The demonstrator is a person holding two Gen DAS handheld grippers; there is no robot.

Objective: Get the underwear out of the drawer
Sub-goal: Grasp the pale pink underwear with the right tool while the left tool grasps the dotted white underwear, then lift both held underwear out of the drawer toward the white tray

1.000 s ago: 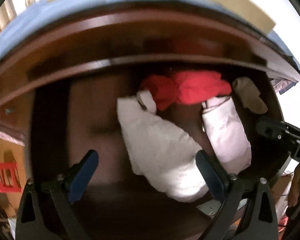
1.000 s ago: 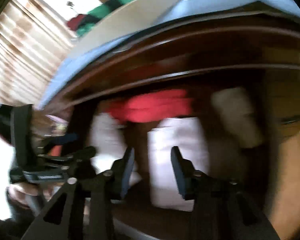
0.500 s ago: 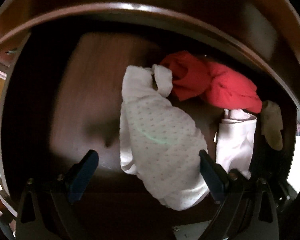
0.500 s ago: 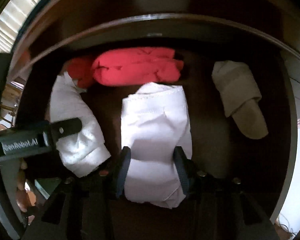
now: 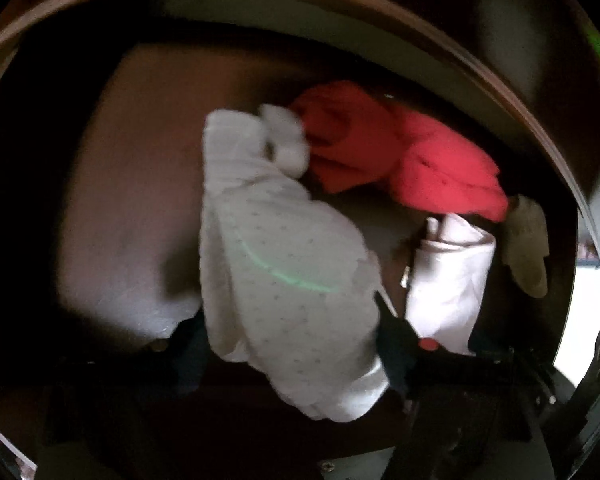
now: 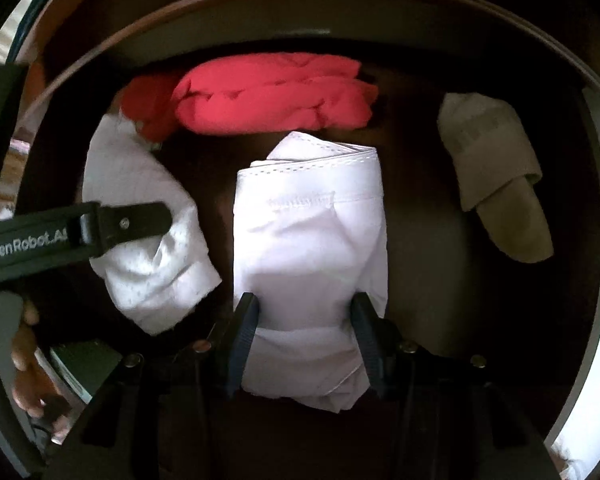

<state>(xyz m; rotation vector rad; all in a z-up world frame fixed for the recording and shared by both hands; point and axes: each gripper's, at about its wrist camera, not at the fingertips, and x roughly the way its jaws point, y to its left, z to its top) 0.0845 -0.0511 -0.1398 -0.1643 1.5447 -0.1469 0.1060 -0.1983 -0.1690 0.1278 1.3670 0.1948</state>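
Underwear all lies in the drawer [image 6: 572, 320] yet. My left claw [image 5: 296, 344], jaws just narrowing, straddles the dotted white pair [image 5: 284, 264] near the front edge; my right claw [image 6: 306, 338] pinches the plain white pair [image 6: 308, 220]. Nothing is lifted out.

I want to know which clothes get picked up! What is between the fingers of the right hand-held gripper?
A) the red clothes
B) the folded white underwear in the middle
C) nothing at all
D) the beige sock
B: in the right wrist view the right hand-held gripper has its fingers on both sides of the white underwear, pinching it; the red clothes lie behind.
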